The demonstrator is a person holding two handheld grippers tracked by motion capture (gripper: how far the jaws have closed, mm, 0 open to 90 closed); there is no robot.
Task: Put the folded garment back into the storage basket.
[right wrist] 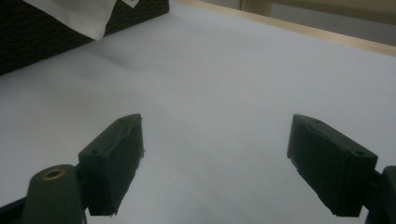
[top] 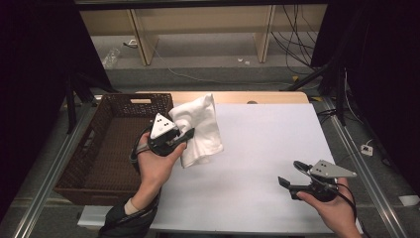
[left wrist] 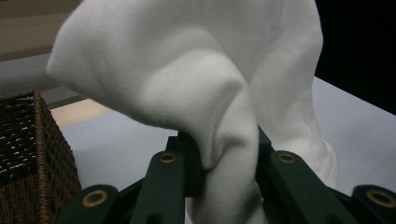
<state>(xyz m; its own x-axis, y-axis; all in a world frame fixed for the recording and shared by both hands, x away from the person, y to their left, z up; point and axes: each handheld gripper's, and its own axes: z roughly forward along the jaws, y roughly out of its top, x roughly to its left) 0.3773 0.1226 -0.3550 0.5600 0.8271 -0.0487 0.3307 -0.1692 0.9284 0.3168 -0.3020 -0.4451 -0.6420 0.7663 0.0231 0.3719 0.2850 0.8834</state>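
High view: white cloth (top: 200,129) lifted near the left edge of the tabletop (top: 267,148), just beside the wicker basket (top: 119,144). Judged light, soft and limp; likely to sag and drape, so best gripped at a bunched fold or corner. Left claw (top: 185,135) raised on a bent wrist, forearm entering from the bottom edge. Right claw (top: 287,187) held low near the front right corner, pointing toward the left edge, well apart from the cloth.

Left gripper view: jaws clamped on a gathered fold of the cloth (left wrist: 224,93), remainder billowing above.

Right gripper view: jaws apart, nothing between them, bare tabletop (right wrist: 224,79) ahead.
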